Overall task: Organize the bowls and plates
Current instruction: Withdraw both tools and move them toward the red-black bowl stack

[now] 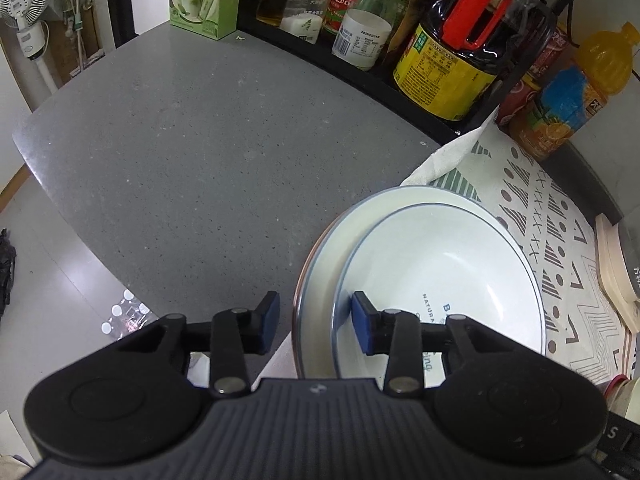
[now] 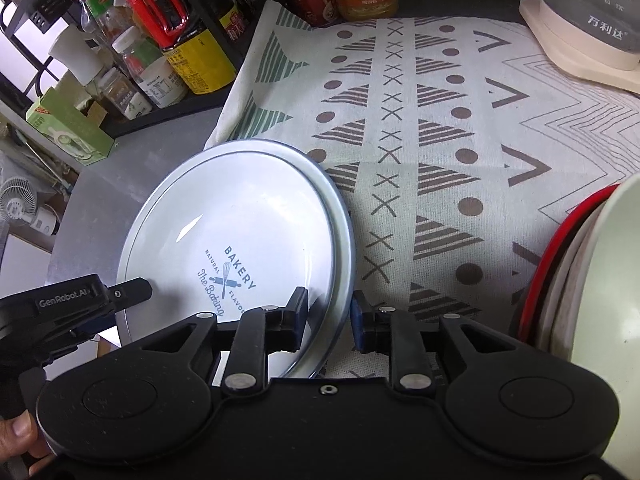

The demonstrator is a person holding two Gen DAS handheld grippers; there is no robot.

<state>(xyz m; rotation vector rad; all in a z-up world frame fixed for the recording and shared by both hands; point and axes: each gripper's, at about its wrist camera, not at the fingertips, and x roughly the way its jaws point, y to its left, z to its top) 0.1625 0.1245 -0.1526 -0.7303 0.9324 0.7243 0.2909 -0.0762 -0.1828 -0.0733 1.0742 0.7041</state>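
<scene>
Two white plates with thin blue rims lie stacked, half on the grey counter (image 1: 180, 160) and half on a patterned cloth (image 2: 440, 140). The upper plate (image 2: 224, 208) carries a "BAKERY" print and sits shifted on the lower plate (image 1: 344, 232). My left gripper (image 1: 316, 320) is open and straddles the near left rims of both plates, its pads apart from them. In the right wrist view, one of its fingers (image 2: 132, 290) reaches over the plates' left edge. My right gripper (image 2: 330, 316) is open, with the plates' right rims between its pads.
A stack of dishes (image 2: 560, 260) with a red rim and a pale bowl stands at the right. A kettle on a cream base (image 2: 580, 52) sits at the back right. Bottles fill a black rack (image 1: 460, 60) behind. The counter's edge (image 1: 72, 208) drops off at the left.
</scene>
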